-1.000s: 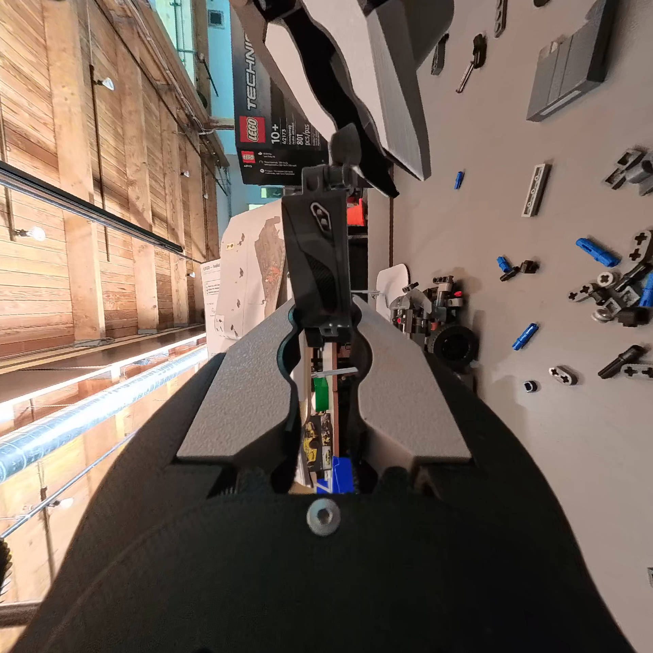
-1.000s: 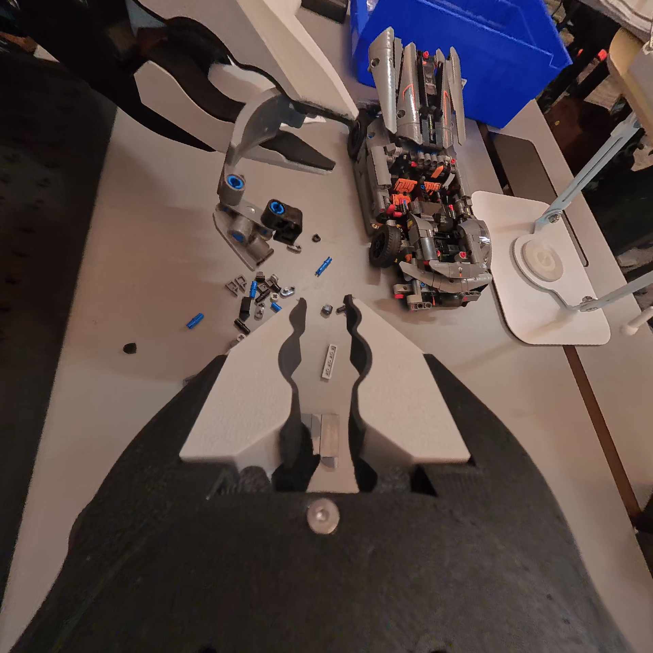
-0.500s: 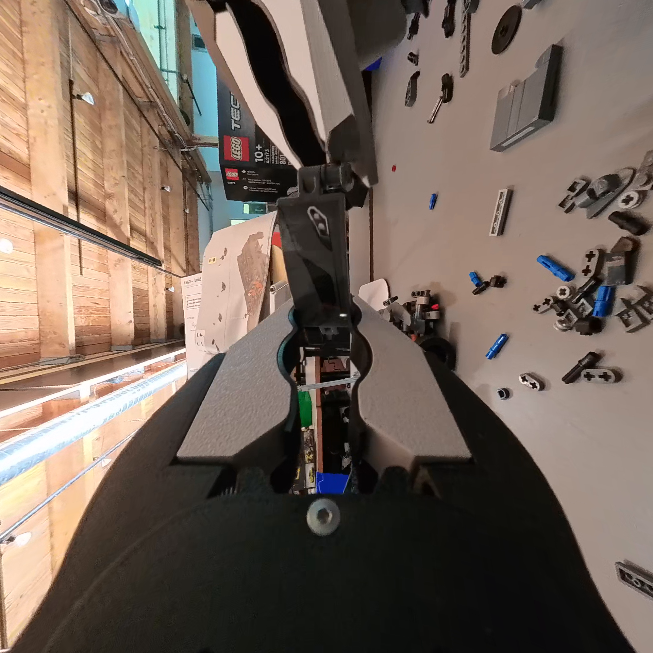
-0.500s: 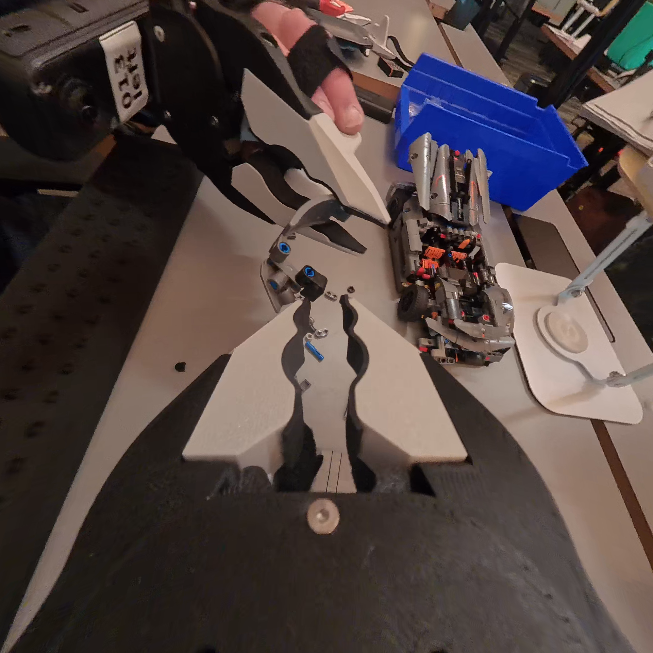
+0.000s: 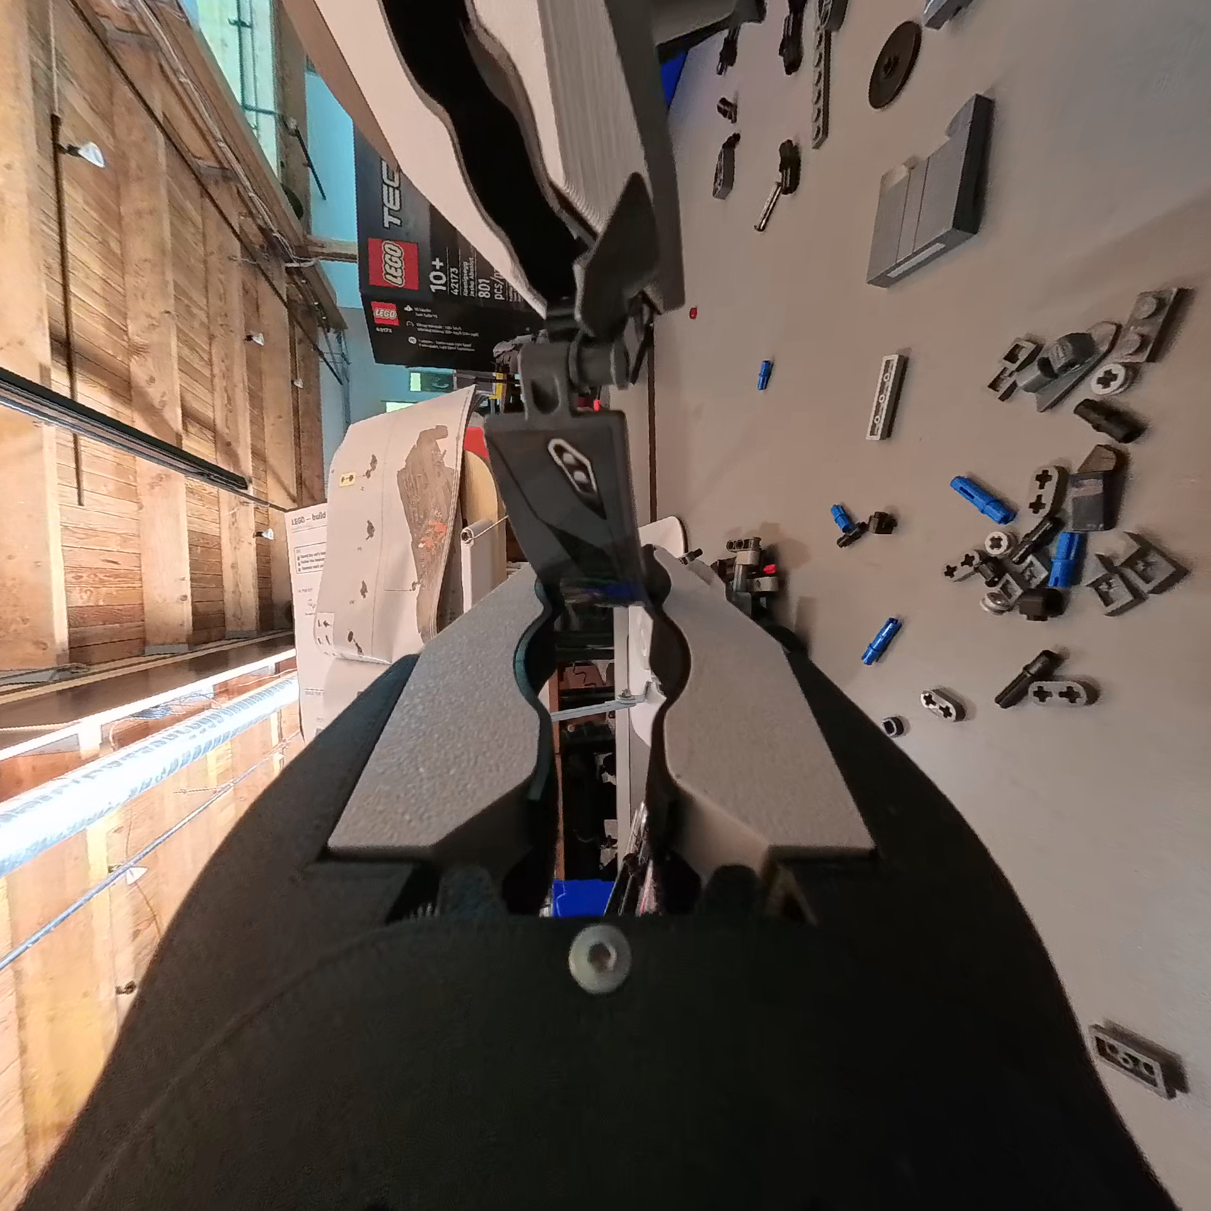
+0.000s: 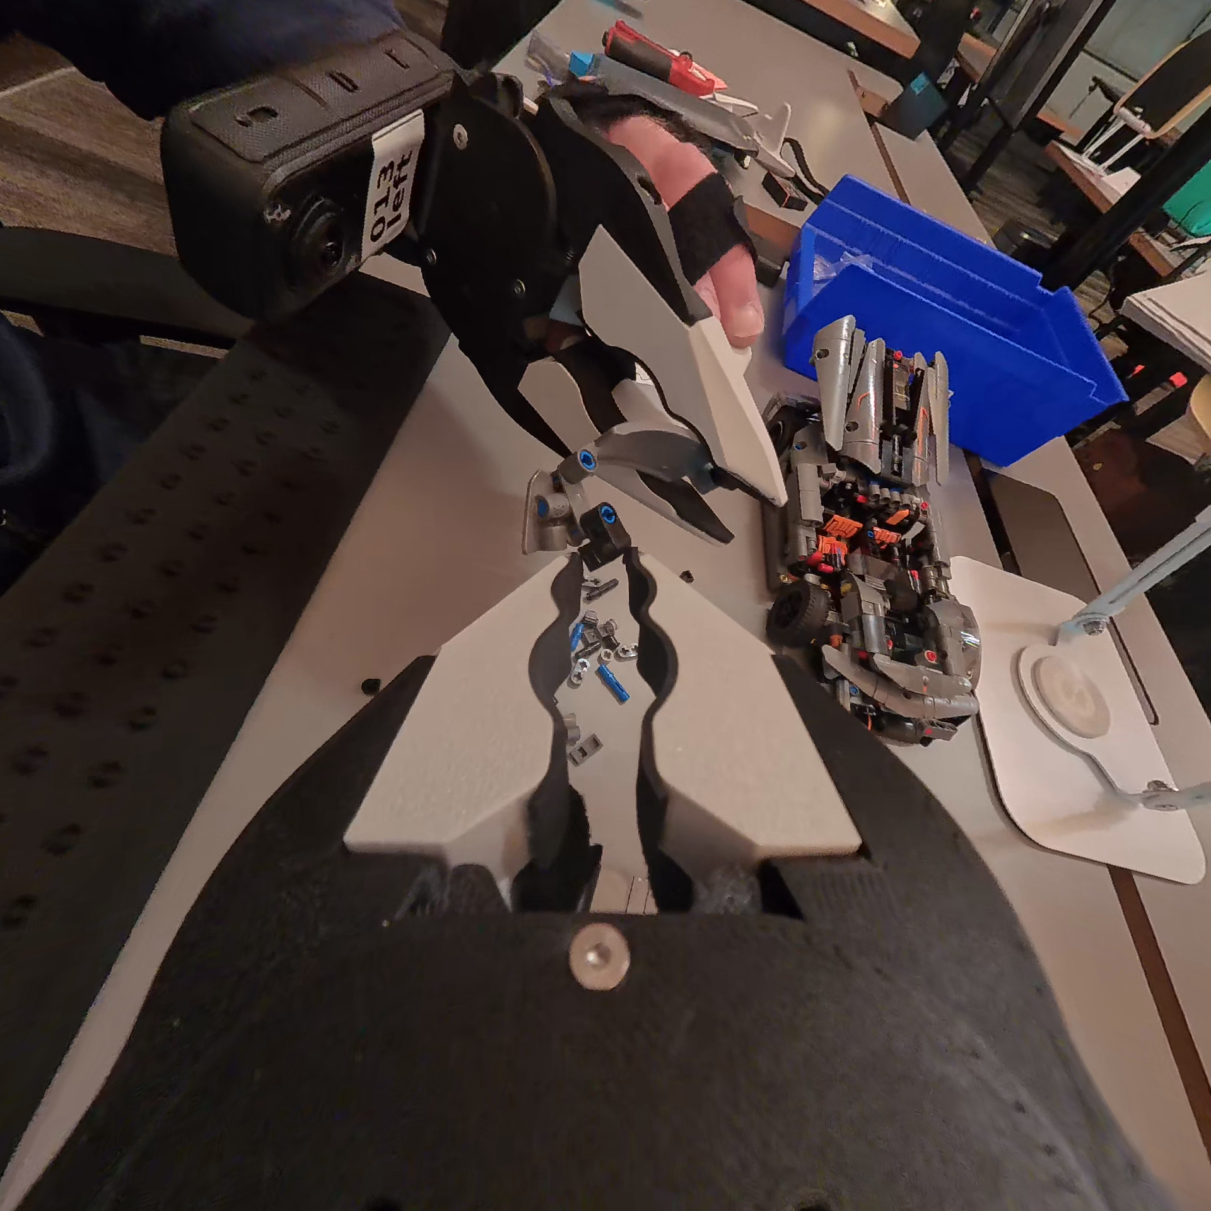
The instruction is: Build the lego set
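Your right tool hangs over the grey desk, its two pale fingers narrowly parted, with nothing clearly gripped; the tips sit just at the black connector block of a small grey sub-assembly, and whether they touch it cannot be told. Between the fingers you see a loose scatter of small grey, black and blue pins lying on the desk.

Your left tool is tilted on its side and clamps the narrow end of a glossy black wedge-shaped panel, held in the air. That panel belongs to the same sub-assembly, seen in the right wrist view as a curved grey arch with blue pins.

One partly built grey and black car model with orange accents stands on the desk just right of the tools, and one blue plastic bin lies behind it.

Only the left wrist view shows the one black set box, the open instruction booklet and a wooden plank wall. Only the right wrist view shows your hand strapped to the left tool.
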A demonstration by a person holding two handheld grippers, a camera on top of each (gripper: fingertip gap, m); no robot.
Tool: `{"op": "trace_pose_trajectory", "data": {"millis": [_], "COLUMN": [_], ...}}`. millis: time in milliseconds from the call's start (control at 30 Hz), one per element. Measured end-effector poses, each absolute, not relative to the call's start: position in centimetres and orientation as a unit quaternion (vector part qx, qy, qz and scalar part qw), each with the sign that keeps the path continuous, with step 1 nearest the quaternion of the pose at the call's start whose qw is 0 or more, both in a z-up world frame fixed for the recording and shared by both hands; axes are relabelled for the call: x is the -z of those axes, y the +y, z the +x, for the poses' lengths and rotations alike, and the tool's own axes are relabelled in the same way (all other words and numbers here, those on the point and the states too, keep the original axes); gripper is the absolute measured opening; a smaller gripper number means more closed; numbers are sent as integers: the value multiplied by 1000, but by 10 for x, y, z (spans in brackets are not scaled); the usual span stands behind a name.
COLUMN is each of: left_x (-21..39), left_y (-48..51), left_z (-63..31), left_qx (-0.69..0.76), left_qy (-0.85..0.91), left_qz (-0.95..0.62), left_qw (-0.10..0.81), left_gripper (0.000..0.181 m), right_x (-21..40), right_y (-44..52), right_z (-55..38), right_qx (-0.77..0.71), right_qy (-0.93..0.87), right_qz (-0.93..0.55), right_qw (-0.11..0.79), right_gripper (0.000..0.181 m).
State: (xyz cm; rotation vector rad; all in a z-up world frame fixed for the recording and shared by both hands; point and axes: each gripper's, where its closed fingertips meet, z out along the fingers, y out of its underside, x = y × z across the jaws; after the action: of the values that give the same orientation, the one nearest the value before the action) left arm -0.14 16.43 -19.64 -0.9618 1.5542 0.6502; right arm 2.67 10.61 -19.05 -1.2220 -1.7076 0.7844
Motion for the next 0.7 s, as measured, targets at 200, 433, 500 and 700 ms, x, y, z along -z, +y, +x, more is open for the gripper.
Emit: {"op": "trace_pose_trajectory", "data": {"millis": [200,433,500,700], "left_x": [201,206,208,213], "left_y": [165,165,165,163], "left_z": [-1,0,0,2], "left_qx": [-267,-244,-236,-201], "left_qy": [663,667,668,668], "left_qz": [-418,-433,-438,-458], "left_qw": [560,555,554,551], "left_gripper": [20,19,20,20], "right_x": [191,192,192,190], "right_y": [103,98,98,97], "right_z": [25,22,21,21], "right_qx": [-316,-319,-321,-325], "right_qy": [-688,-690,-690,-688], "right_qz": [-489,-485,-485,-484], "right_qw": [434,432,431,432], "right_gripper": [11,11,11,12]}}
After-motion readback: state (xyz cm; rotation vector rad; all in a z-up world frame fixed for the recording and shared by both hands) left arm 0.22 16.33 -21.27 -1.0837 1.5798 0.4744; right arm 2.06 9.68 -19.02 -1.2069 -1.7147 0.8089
